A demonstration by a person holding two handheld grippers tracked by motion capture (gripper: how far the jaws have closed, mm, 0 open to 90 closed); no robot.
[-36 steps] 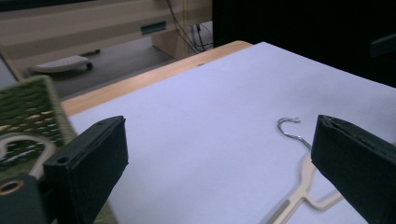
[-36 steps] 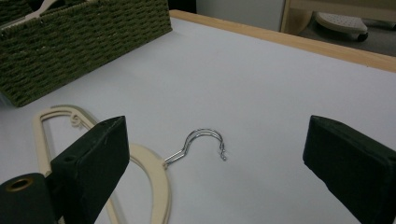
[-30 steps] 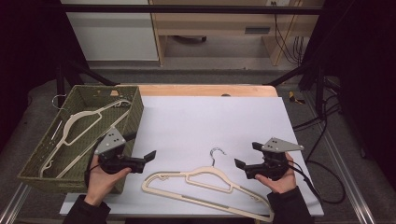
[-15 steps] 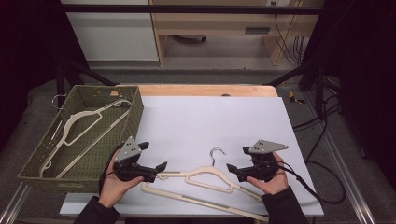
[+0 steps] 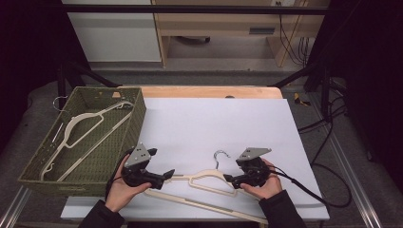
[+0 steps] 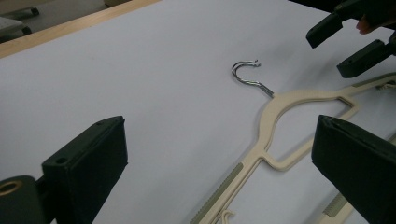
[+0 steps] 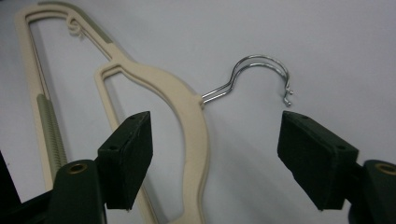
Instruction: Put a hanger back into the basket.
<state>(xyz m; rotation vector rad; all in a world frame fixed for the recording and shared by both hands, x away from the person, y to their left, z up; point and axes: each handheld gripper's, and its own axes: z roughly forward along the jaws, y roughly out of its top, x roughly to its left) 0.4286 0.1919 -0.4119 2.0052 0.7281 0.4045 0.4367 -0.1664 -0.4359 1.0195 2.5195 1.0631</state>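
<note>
The cream plastic hanger (image 5: 209,178) lies flat on the white table sheet (image 5: 214,123) at lower centre of the high view; judged light, rigid and smooth, best taken by its shoulder beside the wire hook (image 5: 219,156). The left gripper (image 5: 167,174) stands wide open and empty at its left arm. The right gripper (image 5: 229,178), jaws just narrowing yet clear of it, straddles the neck.

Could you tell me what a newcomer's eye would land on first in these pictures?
Probably the cream hanger with its metal hook, lying on the white table near the front edge, with the left claw and right claw closing in on it from either side, both open. Next, the green woven basket at the table's left, holding another cream hanger.
</note>
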